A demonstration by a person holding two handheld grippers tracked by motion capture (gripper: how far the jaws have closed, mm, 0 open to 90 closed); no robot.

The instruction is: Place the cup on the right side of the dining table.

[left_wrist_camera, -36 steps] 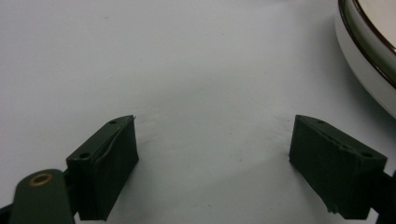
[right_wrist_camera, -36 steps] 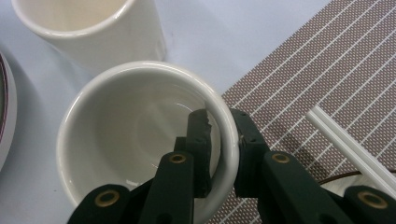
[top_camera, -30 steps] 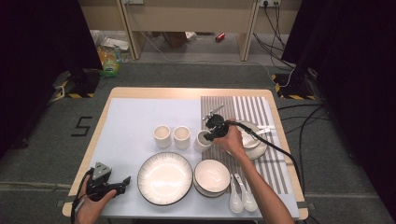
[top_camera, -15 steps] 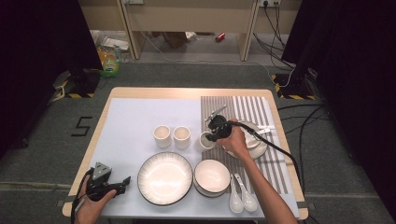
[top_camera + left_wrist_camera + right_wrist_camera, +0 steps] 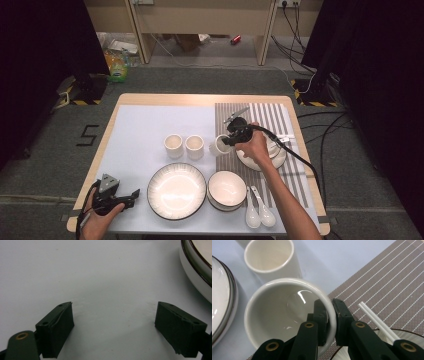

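A white cup [image 5: 287, 317] is pinched at its rim by my right gripper [image 5: 329, 305], with one jaw inside the wall and one outside. In the high view this cup [image 5: 219, 145] sits tilted at the left edge of the striped mat [image 5: 260, 120], with the right gripper [image 5: 227, 141] shut on it. I cannot tell whether it touches the table. Two more white cups [image 5: 173, 145] [image 5: 194, 146] stand upright in a row to its left. My left gripper [image 5: 131, 196] lies at the table's front left, open, with nothing between its jaws [image 5: 113, 315].
A large dark-rimmed plate [image 5: 176, 190] and a bowl [image 5: 226, 189] sit near the front edge, with two white spoons [image 5: 259, 212] to their right. Another dish [image 5: 272, 155] lies on the mat under the right hand, with white chopsticks [image 5: 374, 317] across it. The plate's rim [image 5: 197, 267] is close to the left gripper.
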